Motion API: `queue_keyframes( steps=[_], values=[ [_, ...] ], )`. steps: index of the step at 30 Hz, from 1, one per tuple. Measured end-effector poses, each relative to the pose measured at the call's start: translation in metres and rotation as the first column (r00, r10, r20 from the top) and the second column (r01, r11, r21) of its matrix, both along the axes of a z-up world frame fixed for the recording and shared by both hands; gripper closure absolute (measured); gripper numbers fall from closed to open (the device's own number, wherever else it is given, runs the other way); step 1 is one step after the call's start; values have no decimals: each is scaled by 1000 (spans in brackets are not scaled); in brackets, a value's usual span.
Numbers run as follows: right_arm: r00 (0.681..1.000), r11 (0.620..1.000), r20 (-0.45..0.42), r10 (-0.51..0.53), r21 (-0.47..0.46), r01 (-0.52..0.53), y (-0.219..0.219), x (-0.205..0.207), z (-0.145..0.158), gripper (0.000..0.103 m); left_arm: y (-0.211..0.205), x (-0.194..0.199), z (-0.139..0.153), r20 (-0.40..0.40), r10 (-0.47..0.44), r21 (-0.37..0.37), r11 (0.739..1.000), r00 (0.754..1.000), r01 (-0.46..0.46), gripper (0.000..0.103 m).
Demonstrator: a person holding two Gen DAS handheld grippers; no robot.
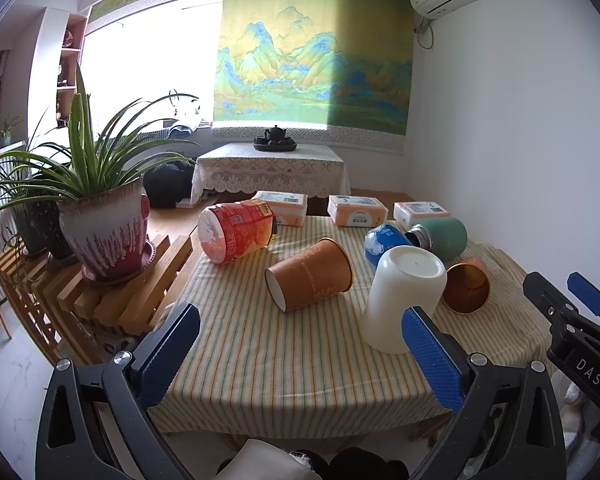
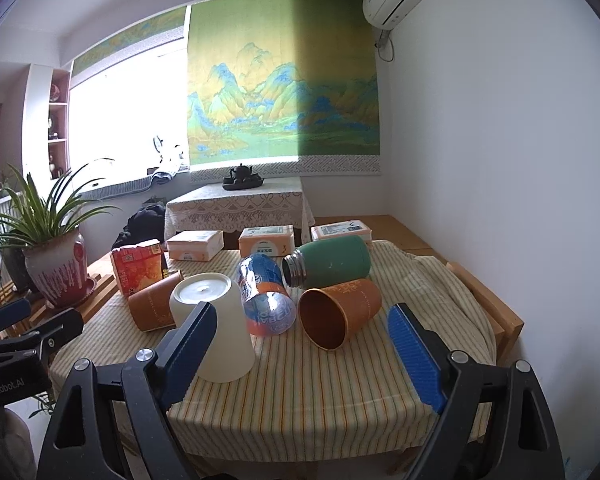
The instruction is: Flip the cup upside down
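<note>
A white cup (image 1: 400, 296) stands upside down on the striped tablecloth (image 1: 280, 352), base up; it also shows in the right wrist view (image 2: 216, 320). My left gripper (image 1: 300, 348) is open and empty, just in front of the cup, its right fingertip (image 1: 420, 328) overlapping the cup's lower edge. My right gripper (image 2: 304, 344) is open and empty near the table's front; its left fingertip (image 2: 200, 328) overlaps the white cup. It also appears at the right edge of the left wrist view (image 1: 580, 300).
Two orange paper cups (image 1: 312, 276) (image 2: 340, 308) lie on their sides, with a blue bottle (image 2: 264, 296), a green flask (image 2: 328, 260) and a red snack canister (image 1: 236, 232). Tissue packs (image 1: 356, 210) line the far edge. A potted plant (image 1: 104, 232) stands left on a wooden rack.
</note>
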State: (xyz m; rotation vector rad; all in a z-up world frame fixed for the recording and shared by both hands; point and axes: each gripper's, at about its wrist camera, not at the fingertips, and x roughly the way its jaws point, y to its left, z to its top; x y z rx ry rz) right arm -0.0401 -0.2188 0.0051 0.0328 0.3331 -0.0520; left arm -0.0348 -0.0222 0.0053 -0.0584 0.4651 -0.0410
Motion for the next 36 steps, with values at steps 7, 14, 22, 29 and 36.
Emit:
queue_keyframes(
  steps=[7, 14, 22, 29, 36],
  values=[
    [999, 1000, 38, -12, 2, 12, -2, -8, 6, 12, -3, 1, 2, 3, -3, 4, 1000, 1000, 3, 1],
    [999, 1000, 39, -13, 5, 13, -3, -9, 7, 11, -3, 2, 1, -5, -8, 1, 1000, 1000, 8, 1],
    [999, 1000, 35, -16, 9, 16, -4, -10, 6, 7, -4, 3, 0, -7, -13, -3, 1000, 1000, 13, 1],
    [999, 1000, 34, -13, 14, 12, -3, -7, 6, 6, -4, 4, 1, -9, -13, -2, 1000, 1000, 13, 1],
    [999, 1000, 33, -12, 10, 12, -2, -5, 5, 6, -6, 6, 1, -13, -21, 1, 1000, 1000, 21, 1]
  ],
)
